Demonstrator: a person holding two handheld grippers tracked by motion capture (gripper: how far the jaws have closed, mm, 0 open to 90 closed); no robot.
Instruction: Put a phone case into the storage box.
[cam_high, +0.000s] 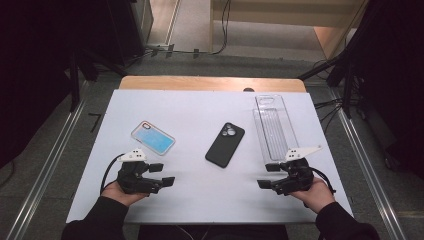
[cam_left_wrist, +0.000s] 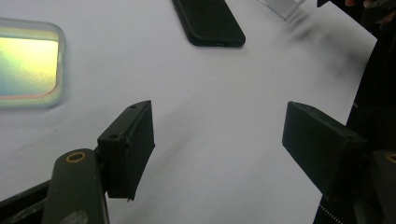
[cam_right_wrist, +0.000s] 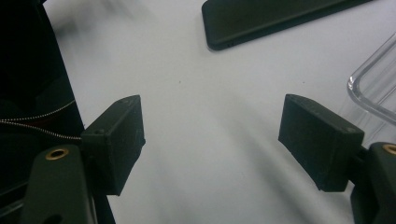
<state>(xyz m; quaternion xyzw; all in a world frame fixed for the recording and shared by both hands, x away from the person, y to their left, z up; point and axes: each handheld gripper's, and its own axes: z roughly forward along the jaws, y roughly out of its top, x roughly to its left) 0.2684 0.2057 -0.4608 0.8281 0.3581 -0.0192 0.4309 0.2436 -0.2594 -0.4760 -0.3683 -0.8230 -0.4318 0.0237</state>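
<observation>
At the near edge of the white tabletop (cam_high: 200, 195), the left gripper (cam_high: 167, 173) and the right gripper (cam_high: 267, 175) rest in the person's hands, each with jaws spread wide and nothing between them, pointing inward at each other.

Just beyond the left gripper lies a clear-rimmed phone case with an iridescent blue back (cam_high: 153, 137), flat, likely light and flexible; its raised rim looks the surest place to pinch.

Mid-table sits a black rectangular smartphone (cam_high: 225, 144), camera side up, probably stiff, heavier and slick, so best gripped across its long edges.

Beyond the right gripper stands a long transparent plastic tray (cam_high: 276, 127), thin-walled and apparently empty; it may crack if squeezed hard.
</observation>
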